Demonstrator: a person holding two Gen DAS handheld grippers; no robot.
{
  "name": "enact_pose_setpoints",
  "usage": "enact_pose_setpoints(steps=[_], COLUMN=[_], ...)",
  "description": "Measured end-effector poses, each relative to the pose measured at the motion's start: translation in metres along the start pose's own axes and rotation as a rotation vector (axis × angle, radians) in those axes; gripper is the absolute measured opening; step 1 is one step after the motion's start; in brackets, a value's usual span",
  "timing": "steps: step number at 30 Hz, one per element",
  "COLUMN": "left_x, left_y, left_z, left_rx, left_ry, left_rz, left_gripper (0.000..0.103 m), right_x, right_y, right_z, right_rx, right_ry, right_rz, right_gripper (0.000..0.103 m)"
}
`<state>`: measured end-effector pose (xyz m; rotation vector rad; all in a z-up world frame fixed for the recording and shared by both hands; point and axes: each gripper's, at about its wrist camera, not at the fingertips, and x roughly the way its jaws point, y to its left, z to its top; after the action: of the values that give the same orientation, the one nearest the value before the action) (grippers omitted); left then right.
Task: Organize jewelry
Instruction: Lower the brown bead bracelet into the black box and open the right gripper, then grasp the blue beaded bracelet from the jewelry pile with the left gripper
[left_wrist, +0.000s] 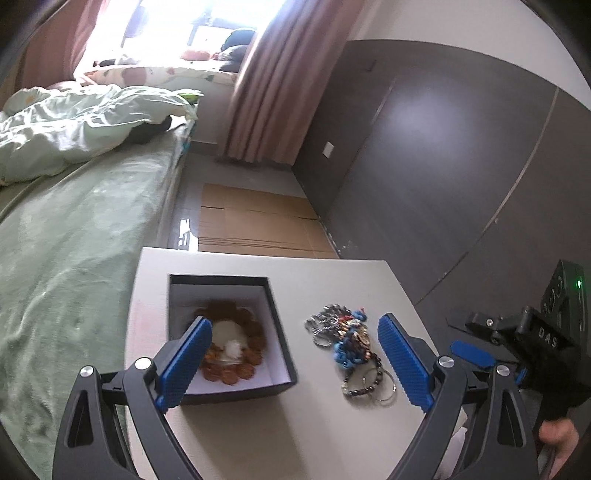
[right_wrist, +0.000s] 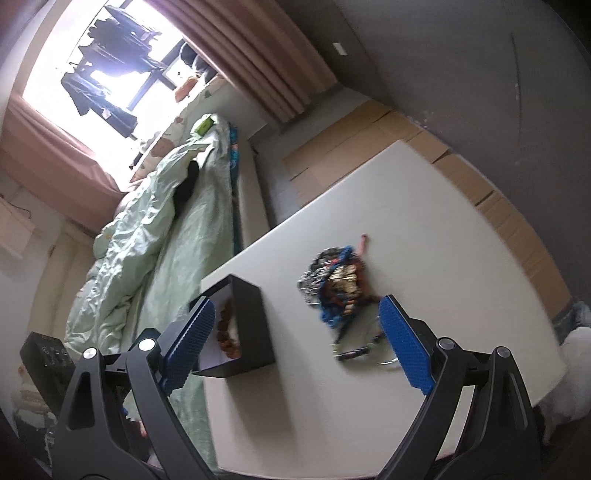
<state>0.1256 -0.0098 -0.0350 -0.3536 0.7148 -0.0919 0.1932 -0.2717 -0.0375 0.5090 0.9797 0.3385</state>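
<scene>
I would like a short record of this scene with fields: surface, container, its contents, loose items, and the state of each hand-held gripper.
surface: white table beside a bed
container: open black box, white inside
contents: amber bead bracelet around a white cushion
loose items: pile of jewelry on the table, right of the box, apart from it
left hand-held gripper: open, holds nothing
right hand-held gripper: open, holds nothing

**Small white table, two things on it**

So the pale table (left_wrist: 332, 280) has a black open box (left_wrist: 229, 332) sitting toward its left side, next to the bed. A tangled pile of jewelry (left_wrist: 351, 343) lies just right of the box, directly on the tabletop.
</scene>
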Motion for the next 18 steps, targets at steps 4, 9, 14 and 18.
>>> enact_pose_setpoints(steps=[4, 9, 14, 18], left_x=[0.01, 0.028, 0.049, 0.07], left_y=[-0.014, -0.028, -0.047, -0.061], left_z=[-0.007, -0.016, -0.021, -0.021], left_rx=[0.026, 0.047, 0.07, 0.097], left_ry=[0.025, 0.068, 0.104, 0.134], left_rz=[-0.016, -0.05, -0.106, -0.135], left_gripper=[0.085, 0.076, 0.063, 0.054], right_x=[-0.005, -0.007, -0.011, -0.013], right_y=[-0.016, -0.031, -0.045, -0.055], right_z=[0.005, 0.008, 0.01, 0.015], right_rx=[0.001, 0.003, 0.029, 0.069], right_ry=[0.014, 0.03, 0.028, 0.026], right_rz=[-0.013, -0.04, -0.039, -0.017], right_gripper=[0.09, 0.09, 0.09, 0.089])
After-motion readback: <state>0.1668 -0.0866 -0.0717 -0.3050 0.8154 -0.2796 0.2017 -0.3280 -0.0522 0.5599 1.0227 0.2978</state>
